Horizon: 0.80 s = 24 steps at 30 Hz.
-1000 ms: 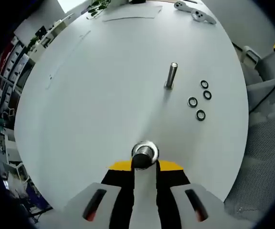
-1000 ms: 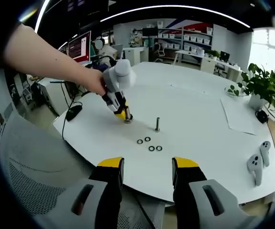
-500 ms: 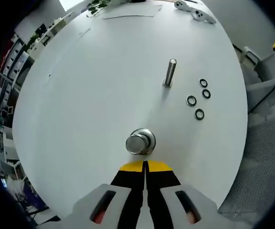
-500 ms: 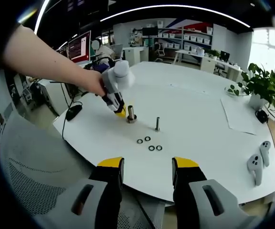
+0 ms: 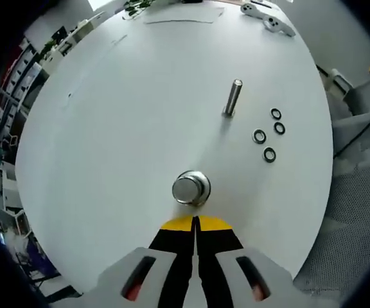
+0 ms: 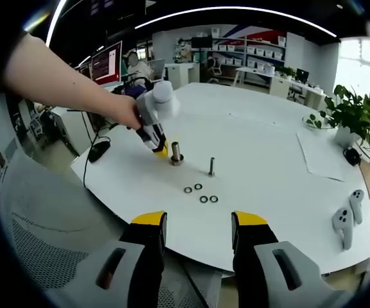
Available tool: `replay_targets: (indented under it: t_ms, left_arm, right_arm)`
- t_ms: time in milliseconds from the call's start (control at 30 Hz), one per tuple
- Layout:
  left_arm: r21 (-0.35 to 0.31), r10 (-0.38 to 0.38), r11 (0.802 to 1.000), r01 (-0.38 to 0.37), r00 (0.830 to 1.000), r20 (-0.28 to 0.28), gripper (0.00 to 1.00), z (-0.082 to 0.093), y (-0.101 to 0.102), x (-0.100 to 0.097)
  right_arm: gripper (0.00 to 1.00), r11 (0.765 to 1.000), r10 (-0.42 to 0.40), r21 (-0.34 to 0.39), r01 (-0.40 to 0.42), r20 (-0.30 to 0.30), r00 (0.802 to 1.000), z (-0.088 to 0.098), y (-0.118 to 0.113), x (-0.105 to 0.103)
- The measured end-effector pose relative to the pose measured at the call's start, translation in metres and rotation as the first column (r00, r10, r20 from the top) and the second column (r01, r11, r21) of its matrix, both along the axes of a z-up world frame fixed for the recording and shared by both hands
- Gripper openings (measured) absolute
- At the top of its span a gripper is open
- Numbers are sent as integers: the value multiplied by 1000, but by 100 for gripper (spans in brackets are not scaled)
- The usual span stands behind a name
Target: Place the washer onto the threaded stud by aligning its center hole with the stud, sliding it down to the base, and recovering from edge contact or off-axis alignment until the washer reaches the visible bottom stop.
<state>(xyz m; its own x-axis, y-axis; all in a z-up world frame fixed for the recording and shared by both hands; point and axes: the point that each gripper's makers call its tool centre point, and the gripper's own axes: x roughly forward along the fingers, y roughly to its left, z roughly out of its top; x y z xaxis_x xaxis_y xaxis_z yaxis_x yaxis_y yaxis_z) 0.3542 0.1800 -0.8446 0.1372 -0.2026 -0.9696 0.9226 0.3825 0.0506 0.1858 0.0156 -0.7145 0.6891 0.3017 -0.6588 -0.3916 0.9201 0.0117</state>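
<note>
A slim threaded stud [image 5: 232,97] stands upright on the round white table [image 5: 127,109]. Several black washers [image 5: 269,154] lie loose to its right. A thicker metal cylinder [image 5: 190,188] on a flanged base stands just ahead of my left gripper [image 5: 195,224], which is shut on nothing, a small gap short of it. In the right gripper view, my right gripper [image 6: 199,221] hangs open off the table's near edge. Beyond it lie the washers [image 6: 201,194], the stud [image 6: 212,167], the cylinder [image 6: 176,154] and the left gripper [image 6: 166,151], held by a hand.
Two white hand controllers [image 6: 347,221] lie at the table's right, seen far off [image 5: 265,16] from the left gripper. Papers [image 6: 326,154] and a potted plant [image 6: 347,114] sit behind. A mesh chair [image 6: 37,231] stands at the near left edge. Shelves and desks fill the room.
A second ago the left gripper's jaws stood around the metal cylinder. They have let go, drawn back a little and shut. The right gripper has not moved.
</note>
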Motion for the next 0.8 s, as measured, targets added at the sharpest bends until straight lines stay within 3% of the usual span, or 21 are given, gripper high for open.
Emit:
replay_targets:
  t_ms: [267,800]
  left_arm:
    - [-31,27,999,-27,999,25,0,12,1,0]
    - [-125,114,987,-103,991,77,0,48,11,-21]
  right_arm:
    - [43,1000,9,-1,-9,-5,1000,-1,2,0]
    - [43,999,34,4,-34,-10,999,-2,6,-2]
